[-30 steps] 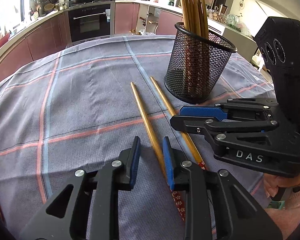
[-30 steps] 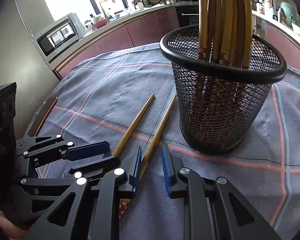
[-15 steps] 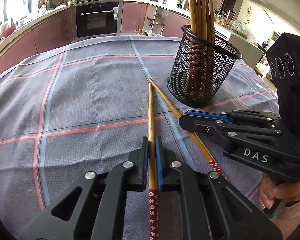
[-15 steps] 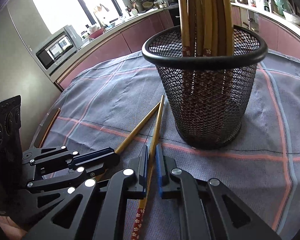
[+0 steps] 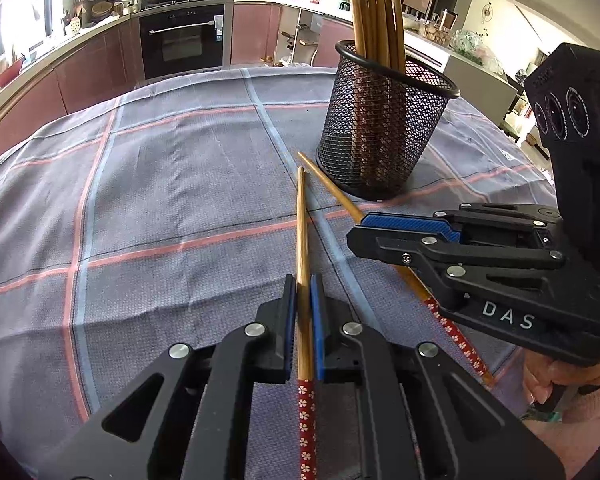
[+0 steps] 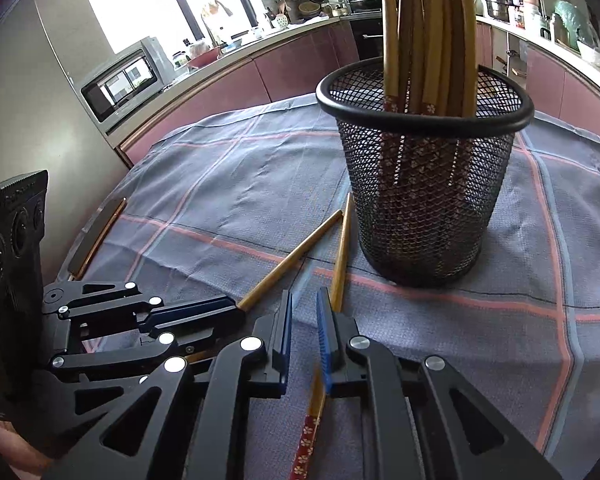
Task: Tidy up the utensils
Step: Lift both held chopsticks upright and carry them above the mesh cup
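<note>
Two bamboo chopsticks with red flowered handles lie on the checked cloth beside a black mesh cup that holds several more chopsticks upright. My left gripper is shut on one chopstick, whose tip points at the cup. My right gripper is slightly open; the other chopstick runs under its right finger and lies on the cloth, not clamped. The cup stands just ahead of the right gripper. The right gripper also shows in the left wrist view, the left gripper in the right wrist view.
The grey-blue cloth with pink and blue lines covers a round table. Kitchen cabinets and an oven stand beyond the far edge. A microwave sits on the counter at the left. A person's hand holds the right gripper.
My left gripper closed on its chopstick and swung it toward the cup. My right gripper closed around the other chopstick, then its jaws parted a little and the stick slipped to its right finger.
</note>
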`<state>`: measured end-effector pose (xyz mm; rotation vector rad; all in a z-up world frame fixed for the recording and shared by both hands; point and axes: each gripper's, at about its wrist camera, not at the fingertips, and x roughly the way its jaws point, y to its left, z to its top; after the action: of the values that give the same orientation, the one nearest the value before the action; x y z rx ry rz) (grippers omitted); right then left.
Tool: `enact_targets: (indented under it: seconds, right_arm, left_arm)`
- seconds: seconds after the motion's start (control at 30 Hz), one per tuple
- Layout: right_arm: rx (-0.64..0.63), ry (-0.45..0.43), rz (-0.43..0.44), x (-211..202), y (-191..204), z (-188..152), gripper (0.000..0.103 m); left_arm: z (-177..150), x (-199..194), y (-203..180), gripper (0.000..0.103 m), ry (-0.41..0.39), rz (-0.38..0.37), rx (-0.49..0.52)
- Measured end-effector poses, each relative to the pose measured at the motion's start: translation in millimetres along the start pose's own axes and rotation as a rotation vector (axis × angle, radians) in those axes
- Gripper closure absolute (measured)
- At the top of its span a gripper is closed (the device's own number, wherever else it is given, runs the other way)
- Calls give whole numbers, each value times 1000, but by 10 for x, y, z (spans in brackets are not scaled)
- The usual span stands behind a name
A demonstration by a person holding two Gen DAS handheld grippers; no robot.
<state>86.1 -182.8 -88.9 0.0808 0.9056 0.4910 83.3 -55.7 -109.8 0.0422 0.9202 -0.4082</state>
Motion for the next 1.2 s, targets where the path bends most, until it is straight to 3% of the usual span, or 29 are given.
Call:
enact_targets:
  seconds: [0.07, 0.4, 0.57, 0.63, 0.73, 0.93, 1.2]
  right_arm:
    - [-4, -4, -9, -18, -15, -3, 88]
    - [-51, -23, -110, -66, -13, -11, 74]
    - [-67, -5, -136, 29, -25, -37, 81]
    - [-53, -4, -119, 28, -46, -29, 97]
    - [-19, -12, -82, -14, -98, -25, 97]
    - [-31, -18, -4, -93, -29, -33, 97]
    - [-45, 28, -11, 50, 22, -24, 90]
  left_arm:
    - [17, 8, -1, 90, 0, 0, 4]
    - [63, 62, -15, 85, 7, 13, 37]
    - [68, 65, -21, 85, 7, 15, 40]
    - [69, 66, -25, 87, 5, 21, 38]
    - [60, 69, -18, 95, 4, 14, 25]
    - [47, 38, -31, 95, -8, 4, 13]
    - [55, 69, -74, 92, 10, 4, 52]
